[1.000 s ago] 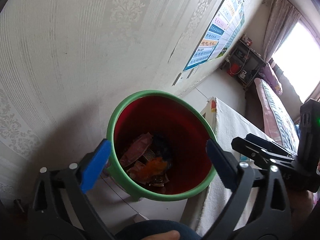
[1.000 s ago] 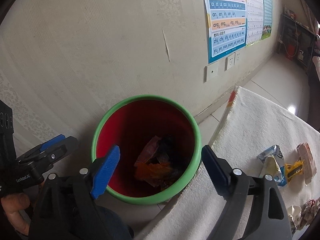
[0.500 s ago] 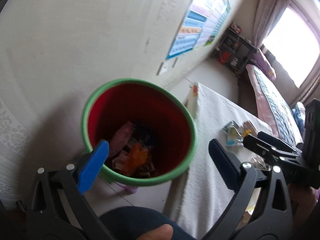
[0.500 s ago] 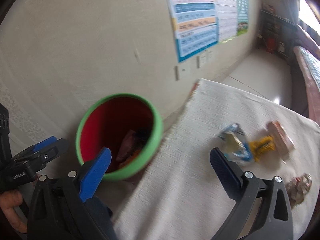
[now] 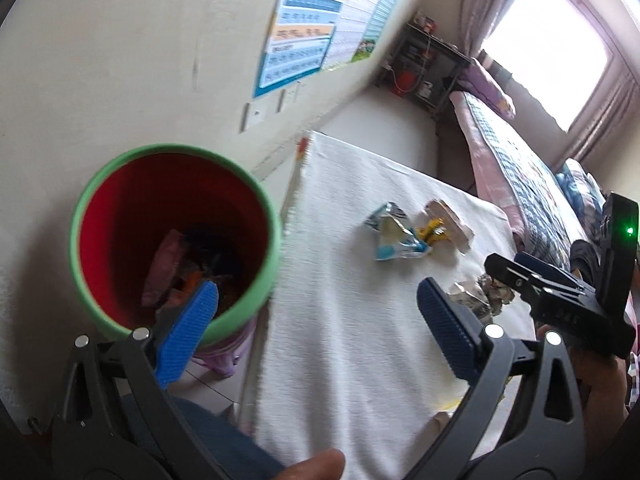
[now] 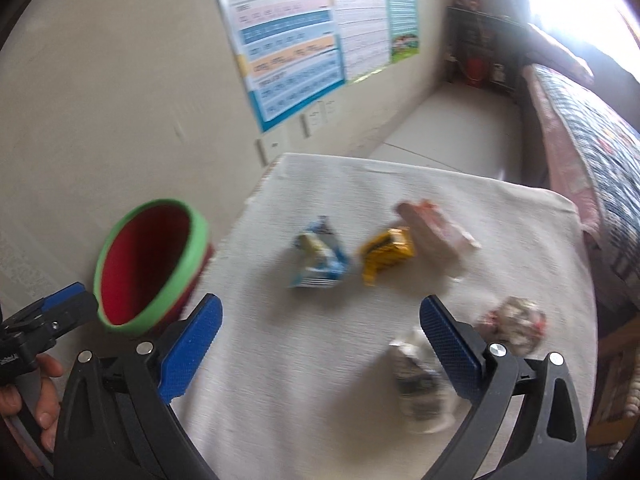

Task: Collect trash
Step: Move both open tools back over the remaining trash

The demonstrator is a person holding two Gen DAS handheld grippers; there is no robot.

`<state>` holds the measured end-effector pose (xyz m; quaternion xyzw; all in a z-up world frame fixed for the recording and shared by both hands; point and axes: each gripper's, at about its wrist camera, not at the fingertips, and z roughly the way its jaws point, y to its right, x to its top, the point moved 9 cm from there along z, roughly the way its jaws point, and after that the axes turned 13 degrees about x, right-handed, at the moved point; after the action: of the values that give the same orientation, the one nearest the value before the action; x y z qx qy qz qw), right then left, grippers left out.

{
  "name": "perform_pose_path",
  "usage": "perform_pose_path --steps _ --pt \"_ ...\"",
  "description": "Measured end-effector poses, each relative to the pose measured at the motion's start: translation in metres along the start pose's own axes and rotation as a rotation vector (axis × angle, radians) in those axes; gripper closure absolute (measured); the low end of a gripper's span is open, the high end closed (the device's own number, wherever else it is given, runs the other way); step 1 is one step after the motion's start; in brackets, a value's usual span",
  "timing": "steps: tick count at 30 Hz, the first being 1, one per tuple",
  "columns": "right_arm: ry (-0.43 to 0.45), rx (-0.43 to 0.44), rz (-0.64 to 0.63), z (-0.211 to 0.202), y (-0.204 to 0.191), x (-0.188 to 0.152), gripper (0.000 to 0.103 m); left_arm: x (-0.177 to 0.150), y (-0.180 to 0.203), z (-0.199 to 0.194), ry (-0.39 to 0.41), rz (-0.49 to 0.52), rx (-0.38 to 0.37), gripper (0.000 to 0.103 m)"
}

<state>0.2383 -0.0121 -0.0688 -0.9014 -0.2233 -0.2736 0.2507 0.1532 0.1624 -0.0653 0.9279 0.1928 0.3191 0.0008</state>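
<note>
A red bin with a green rim stands left of the white cloth-covered table and holds several wrappers; it also shows in the right wrist view. On the cloth lie a blue-white wrapper, a yellow wrapper, a pink wrapper, a crumpled ball and a silver wrapper. My left gripper is open and empty over the bin's right rim and the cloth. My right gripper is open and empty above the cloth, near the silver wrapper.
A wall with posters and sockets runs behind the bin and table. A bed with a patterned quilt lies to the right. A dark shelf stands at the far end under a bright window.
Both grippers have swung right, away from above the bin and toward the table. The bin has slid left in both views and the wrappers on the cloth have come into view.
</note>
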Motion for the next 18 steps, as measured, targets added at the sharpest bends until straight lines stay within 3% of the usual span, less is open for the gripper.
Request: perform_pose_path --steps 11,18 --pt "-0.027 -0.118 -0.048 -0.022 0.078 0.002 0.007 -0.001 0.067 0.035 -0.077 0.040 -0.031 0.006" --pt "-0.061 -0.128 -0.075 -0.010 0.109 0.007 0.008 -0.001 0.097 0.063 -0.129 0.049 -0.033 0.005"
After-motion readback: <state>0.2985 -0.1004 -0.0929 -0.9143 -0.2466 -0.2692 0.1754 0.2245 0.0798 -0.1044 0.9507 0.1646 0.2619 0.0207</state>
